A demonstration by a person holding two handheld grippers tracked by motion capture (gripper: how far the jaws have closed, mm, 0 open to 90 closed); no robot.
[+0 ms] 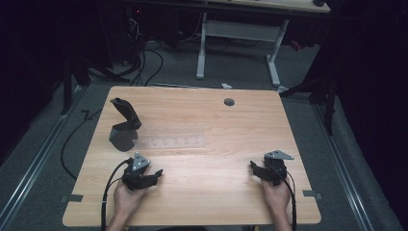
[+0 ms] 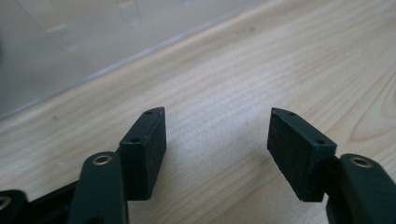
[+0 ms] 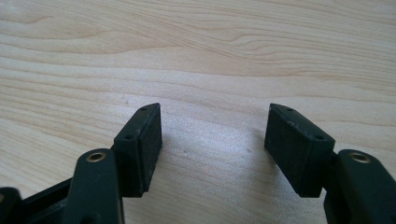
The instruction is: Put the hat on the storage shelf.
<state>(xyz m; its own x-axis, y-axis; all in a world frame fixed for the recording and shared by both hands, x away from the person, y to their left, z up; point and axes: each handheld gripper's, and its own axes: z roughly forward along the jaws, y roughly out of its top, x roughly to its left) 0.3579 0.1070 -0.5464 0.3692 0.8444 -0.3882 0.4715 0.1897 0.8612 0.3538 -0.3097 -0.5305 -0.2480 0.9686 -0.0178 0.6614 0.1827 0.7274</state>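
One wooden tabletop carries everything here. Two grippers rest on its near edge: the left gripper at the near left and the right gripper at the near right, each held by one hand, so two hands in all. Each gripper has two black fingers, four altogether. One dark folded stand sits at the far left. One clear plastic rack lies just right of it. One round hole marks the far side.

Table pale wood-grain, smooth; clear glossy plastic rack; claw pads matt black.
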